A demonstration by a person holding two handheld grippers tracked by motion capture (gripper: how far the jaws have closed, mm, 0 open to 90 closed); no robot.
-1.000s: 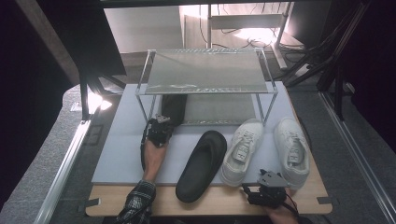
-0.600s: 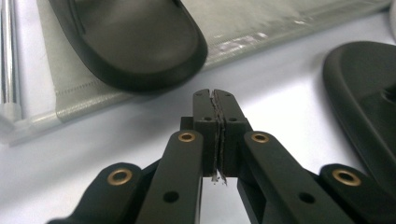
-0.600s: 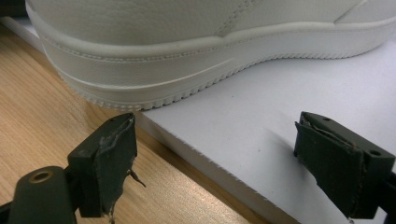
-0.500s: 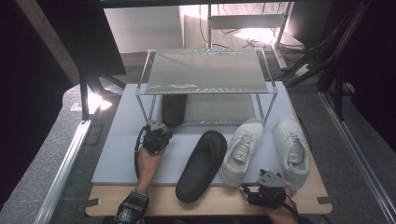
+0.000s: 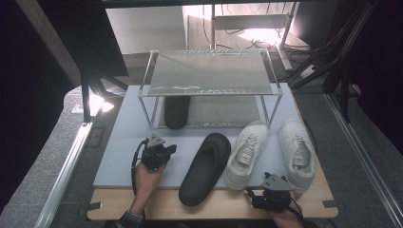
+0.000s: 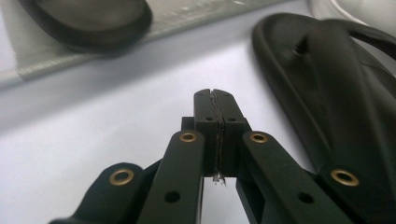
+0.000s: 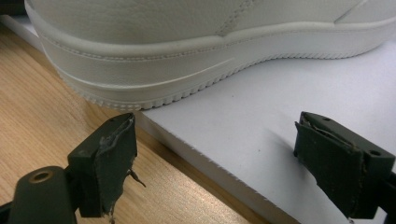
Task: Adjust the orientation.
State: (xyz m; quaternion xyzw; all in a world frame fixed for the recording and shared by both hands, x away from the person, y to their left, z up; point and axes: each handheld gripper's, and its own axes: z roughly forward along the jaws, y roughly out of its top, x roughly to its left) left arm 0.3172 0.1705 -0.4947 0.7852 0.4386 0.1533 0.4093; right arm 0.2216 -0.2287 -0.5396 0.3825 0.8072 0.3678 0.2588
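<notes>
The left tongs [image 5: 164, 151] are clenched with nothing between them, the two black pads pressed flat together in the left gripper view [image 6: 216, 109], and they hover low over the pale grey mat [image 5: 123, 152] on the worktop [image 5: 223, 206]. Just beside them, toward the middle of the mat, lies a black slipper [image 5: 206, 167] with its sole down and its toe pointing away from the person; in the left gripper view its strap and footbed rise at the right [image 6: 336, 88]. Beyond the left tongs stands a clear two-level shoe rack [image 5: 209, 71], and a second black slipper [image 5: 176, 110] lies on its lower shelf at the left end. The right tongs [image 5: 254, 195] are released, pads wide apart and holding nothing [image 7: 212, 158], resting at the near edge of the worktop where bare wood meets the mat. Just ahead of them sits a pair of white sneakers, the left sneaker [image 5: 246, 153] next to the slipper on the mat and the right sneaker [image 5: 297, 153] farther out; a white sole [image 7: 196, 70] shows close in the right gripper view.
</notes>
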